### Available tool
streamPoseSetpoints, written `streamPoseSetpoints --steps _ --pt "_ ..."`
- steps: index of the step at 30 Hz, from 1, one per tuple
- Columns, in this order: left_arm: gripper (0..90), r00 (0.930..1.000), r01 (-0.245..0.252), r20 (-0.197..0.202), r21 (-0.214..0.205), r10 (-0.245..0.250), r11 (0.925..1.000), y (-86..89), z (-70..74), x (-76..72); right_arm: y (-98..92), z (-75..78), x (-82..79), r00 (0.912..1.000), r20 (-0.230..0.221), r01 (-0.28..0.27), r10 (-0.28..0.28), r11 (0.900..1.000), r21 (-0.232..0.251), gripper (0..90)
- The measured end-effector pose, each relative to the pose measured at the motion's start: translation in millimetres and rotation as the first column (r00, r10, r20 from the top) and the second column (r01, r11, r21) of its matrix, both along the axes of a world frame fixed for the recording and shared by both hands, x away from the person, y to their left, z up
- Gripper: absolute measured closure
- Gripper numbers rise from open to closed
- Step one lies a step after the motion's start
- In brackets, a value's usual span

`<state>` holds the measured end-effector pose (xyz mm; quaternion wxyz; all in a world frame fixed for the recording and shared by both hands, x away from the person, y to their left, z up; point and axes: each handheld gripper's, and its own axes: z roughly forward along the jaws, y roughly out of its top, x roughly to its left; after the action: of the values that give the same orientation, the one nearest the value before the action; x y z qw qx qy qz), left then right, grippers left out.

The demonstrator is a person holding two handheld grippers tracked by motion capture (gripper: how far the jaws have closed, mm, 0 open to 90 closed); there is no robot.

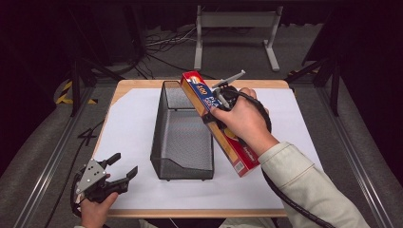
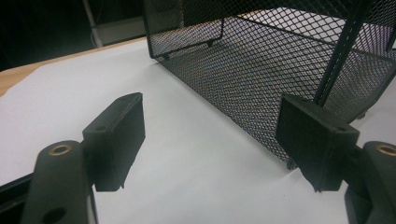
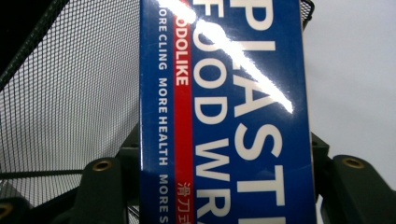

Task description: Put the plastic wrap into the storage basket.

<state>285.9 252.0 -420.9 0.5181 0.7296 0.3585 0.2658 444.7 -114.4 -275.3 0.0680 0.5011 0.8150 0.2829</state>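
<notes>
In the high view, a black mesh basket (image 1: 183, 137) stands mid-frame on white paper (image 1: 128, 128) that covers most of the tabletop (image 1: 138, 84). The right tongs (image 1: 215, 113) grip a long blue plastic wrap box (image 1: 216, 118), which runs diagonally along the basket's right rim from upper centre to lower right. The left tongs (image 1: 124, 167) rest at the lower left with jaws apart, well clear of the basket, with bare paper between them.

In the left gripper view, the left tongs (image 2: 210, 135) stand wide open and empty. The basket's mesh wall (image 2: 261, 79) fills the upper right, and open paper lies at upper left.

In the right gripper view, the box (image 3: 224, 116) is clamped between the jaws, with basket mesh (image 3: 70, 102) at left and paper at right.
</notes>
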Motion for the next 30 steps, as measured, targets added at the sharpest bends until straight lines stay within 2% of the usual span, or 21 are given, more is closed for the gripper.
streamPoseSetpoints --steps 5,8,14,21,30 --pt "24.9 1.0000 -0.006 0.000 0.000 0.006 1.0000 0.5 0.6 -0.1 11.8 -10.4 1.8 0.9999 0.005 0.011 -0.011 0.9999 -0.009 40.0" --pt "24.9 1.0000 -0.007 0.000 -0.006 0.007 1.0000 -0.2 0.4 -0.2 21.4 -18.6 3.9 0.9994 -0.023 0.026 -0.026 0.9997 -0.003 40.0" --pt "24.9 1.0000 -0.006 0.001 -0.002 0.006 1.0000 0.7 0.3 0.1 36.7 -26.9 6.2 0.9979 -0.046 0.045 -0.045 0.9990 -0.009 40.0" --pt "24.9 1.0000 -0.006 0.005 -0.007 0.006 1.0000 2.0 0.6 -0.5 49.4 -36.8 7.9 0.9973 -0.061 0.039 -0.040 0.9990 -0.024 39.9" --pt "24.9 1.0000 -0.006 0.003 -0.007 0.006 1.0000 2.9 0.6 -0.8 62.0 -50.0 12.2 0.9937 -0.105 0.036 -0.039 0.9989 -0.031 39.7"
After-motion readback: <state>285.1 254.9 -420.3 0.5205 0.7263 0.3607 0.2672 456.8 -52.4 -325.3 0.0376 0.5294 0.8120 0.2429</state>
